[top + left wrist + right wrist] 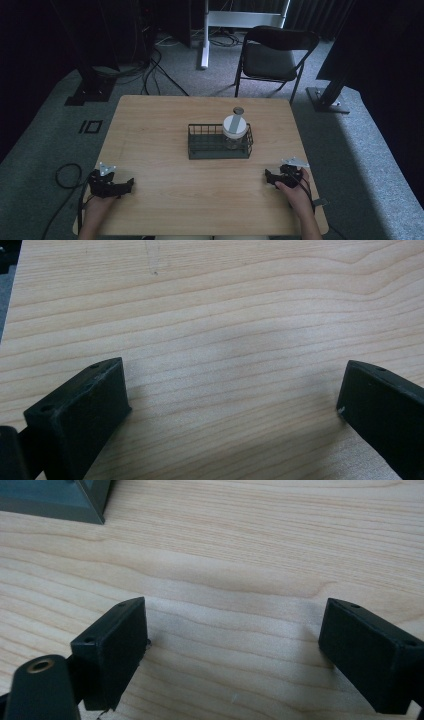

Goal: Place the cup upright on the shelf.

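Jar (234, 131) half hidden in wire basket (200, 150), left gripper (131, 184) and right gripper (266, 176) fingers wide apart, empty

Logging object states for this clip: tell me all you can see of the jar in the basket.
The jar stands upright at the right end of the dark wire basket, mid-table. It has a clear, glass-like body, a white lid and a grey-topped stem rising from the lid. Its contents can't be made out. Both grippers lie far off.
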### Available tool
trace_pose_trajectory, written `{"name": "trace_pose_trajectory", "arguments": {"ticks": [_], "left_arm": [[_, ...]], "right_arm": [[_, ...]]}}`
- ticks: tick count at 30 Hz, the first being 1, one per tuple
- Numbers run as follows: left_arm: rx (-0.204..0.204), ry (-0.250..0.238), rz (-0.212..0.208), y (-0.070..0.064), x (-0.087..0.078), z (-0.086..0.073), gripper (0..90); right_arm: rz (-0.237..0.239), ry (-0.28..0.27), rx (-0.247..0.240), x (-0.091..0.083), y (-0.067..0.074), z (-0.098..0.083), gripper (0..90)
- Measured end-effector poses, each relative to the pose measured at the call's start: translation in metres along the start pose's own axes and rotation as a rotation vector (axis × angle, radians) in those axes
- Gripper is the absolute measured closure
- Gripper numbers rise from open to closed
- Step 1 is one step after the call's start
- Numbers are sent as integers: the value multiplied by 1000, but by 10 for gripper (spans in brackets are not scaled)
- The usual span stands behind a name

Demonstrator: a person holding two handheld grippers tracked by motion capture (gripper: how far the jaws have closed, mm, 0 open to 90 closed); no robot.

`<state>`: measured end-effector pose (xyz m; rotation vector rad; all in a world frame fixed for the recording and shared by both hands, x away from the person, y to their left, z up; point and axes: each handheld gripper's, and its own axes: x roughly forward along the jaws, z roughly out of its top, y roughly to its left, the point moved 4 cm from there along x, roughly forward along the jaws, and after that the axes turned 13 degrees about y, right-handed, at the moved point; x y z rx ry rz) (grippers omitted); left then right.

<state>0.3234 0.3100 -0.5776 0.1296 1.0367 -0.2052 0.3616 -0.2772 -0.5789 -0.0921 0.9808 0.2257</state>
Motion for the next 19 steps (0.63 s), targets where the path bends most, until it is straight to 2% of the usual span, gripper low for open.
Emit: {"name": "trace_pose_trajectory", "arguments": {"ticks": [1,19], "left_arm": [[0,0,0,0,0,0,2],[0,0,0,0,0,0,2]], "right_arm": [[-12,5,-6,0,1,0,117],[-11,6,-5,1,1,0,115]]}}
